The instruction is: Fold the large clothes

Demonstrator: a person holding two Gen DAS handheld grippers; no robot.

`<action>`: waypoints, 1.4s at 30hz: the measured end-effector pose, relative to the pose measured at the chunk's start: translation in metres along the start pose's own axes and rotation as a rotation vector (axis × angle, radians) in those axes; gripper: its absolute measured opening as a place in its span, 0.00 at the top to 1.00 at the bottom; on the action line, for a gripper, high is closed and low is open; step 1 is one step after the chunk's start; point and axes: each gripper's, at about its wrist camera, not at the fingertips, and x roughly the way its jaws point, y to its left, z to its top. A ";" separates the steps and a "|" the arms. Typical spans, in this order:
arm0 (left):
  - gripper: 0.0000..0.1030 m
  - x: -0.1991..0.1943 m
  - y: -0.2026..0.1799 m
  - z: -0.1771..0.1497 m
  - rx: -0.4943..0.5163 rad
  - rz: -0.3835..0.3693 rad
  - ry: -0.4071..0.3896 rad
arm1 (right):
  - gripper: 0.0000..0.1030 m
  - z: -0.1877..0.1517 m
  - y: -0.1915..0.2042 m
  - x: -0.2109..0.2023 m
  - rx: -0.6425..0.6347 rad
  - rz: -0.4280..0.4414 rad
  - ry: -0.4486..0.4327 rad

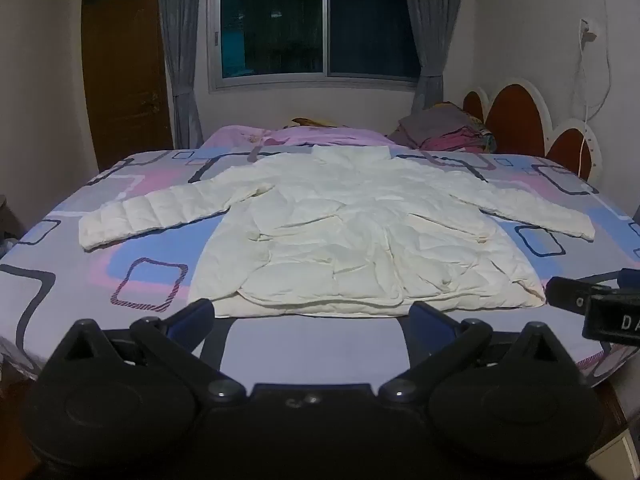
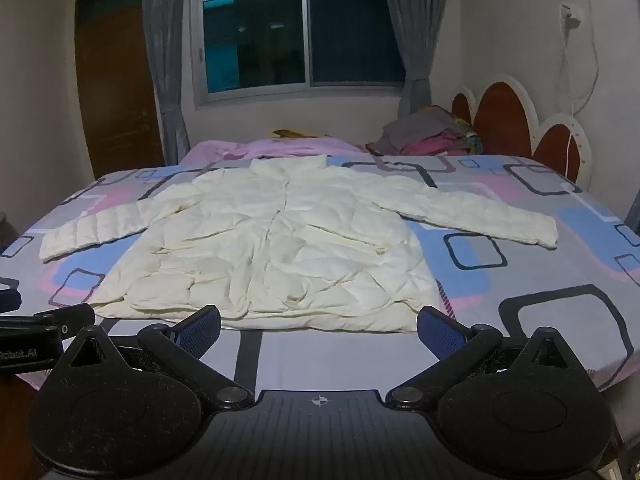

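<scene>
Spreading across most of the bed (image 1: 80,280), a cream quilted jacket (image 1: 352,240) lies flat with its front up, collar toward twelve o'clock and hem toward six, just beyond both grippers. Its sleeves run out sideways: in the left wrist view one cuff (image 1: 96,236) reaches nine o'clock and the other (image 1: 576,228) three o'clock.

Judging by the puffy, creased panels, the jacket is probably light, soft and springy, with a smooth shell that may slide on the patterned sheet and slip from a shallow pinch. It will not hold a sharp crease, so folds may spring back unless pressed. Nothing about it looks fragile.

Good holds would seem to be the cuffs, for bringing the sleeves across the body, and then the two hem corners, at seven (image 1: 200,296) and five o'clock (image 1: 532,296) in the left view, for folding the hem up to the collar (image 1: 352,154). A deep bite through both layers at a stitched edge should hold best.

The left gripper (image 1: 312,312) and right gripper (image 2: 318,322) both hover at the near bed edge, jaws spread wide and empty, touching no cloth.
</scene>
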 end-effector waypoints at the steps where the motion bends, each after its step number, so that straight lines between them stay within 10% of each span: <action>1: 0.00 0.000 0.000 0.000 0.001 -0.005 -0.001 | 0.00 0.000 0.000 0.000 0.000 0.001 0.000; 42: 0.00 0.005 0.001 0.004 0.005 0.025 0.004 | 0.00 0.004 0.001 0.009 0.001 0.004 0.011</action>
